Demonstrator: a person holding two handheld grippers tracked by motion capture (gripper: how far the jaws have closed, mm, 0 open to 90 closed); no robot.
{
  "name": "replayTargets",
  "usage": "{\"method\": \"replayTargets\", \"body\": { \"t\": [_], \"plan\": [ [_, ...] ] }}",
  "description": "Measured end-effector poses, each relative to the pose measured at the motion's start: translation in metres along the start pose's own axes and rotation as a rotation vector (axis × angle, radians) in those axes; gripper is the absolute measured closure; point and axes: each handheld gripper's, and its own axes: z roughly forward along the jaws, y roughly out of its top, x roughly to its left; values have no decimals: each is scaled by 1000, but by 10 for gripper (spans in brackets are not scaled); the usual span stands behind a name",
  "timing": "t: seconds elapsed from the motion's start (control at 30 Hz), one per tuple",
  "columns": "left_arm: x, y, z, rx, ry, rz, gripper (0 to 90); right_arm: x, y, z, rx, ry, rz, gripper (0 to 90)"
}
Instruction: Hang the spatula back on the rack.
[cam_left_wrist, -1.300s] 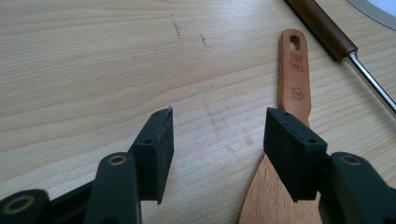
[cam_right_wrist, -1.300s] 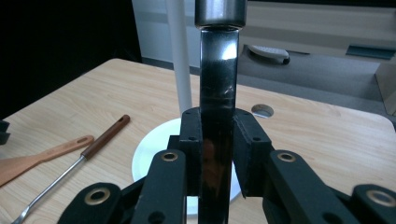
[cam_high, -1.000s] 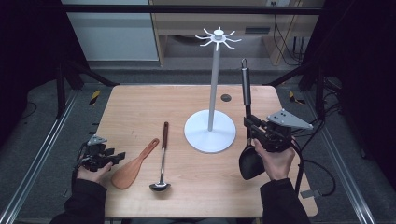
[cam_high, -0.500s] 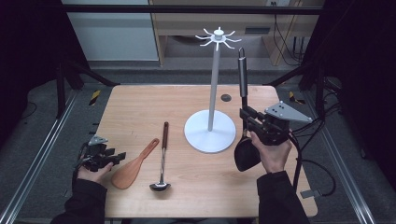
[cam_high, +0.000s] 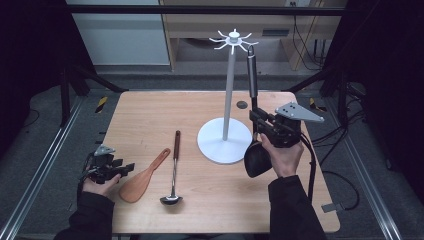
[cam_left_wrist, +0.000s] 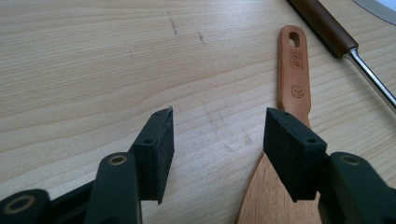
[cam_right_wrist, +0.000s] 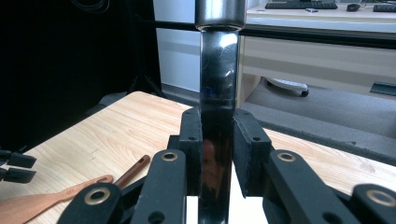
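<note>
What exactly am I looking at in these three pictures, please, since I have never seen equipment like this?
A person sits at a wooden table holding a two-jaw gripper in each hand. One camera looks down from above; another rides on each gripper, looking along its black jaws. The right gripper is shut on the handle of a black ladle, holding it upright beside a white hanging stand. The left gripper rests open by a wooden spatula. A metal ladle with a brown handle lies between the spatula and the stand.
</note>
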Motion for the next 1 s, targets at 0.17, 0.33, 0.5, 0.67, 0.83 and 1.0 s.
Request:
{"method": "replayTargets", "body": {
  "t": [0.17, 0.33, 0.5, 0.67, 0.83, 1.0],
  "plan": [
    [0, 0, 0, 0, 0, -1, 433, -1, 1, 7, 5, -2, 4, 753],
    [1, 0, 0, 0, 0, -1, 434, -1, 0, 12, 10, 1, 4, 753],
    [1, 0, 0, 0, 0, -1, 433, -1, -1, 15, 11, 5, 2, 753],
    [1, 0, 0, 2, 0, 0, 433, -1, -4, 19, 13, 10, 1, 753],
    [1, 0, 0, 1, 1, -1, 434, -2, -8, 22, 6, 15, 8, 752],
    [1, 0, 0, 2, 0, 0, 433, -5, -11, 25, -5, 26, 11, 751]
  ]
}}
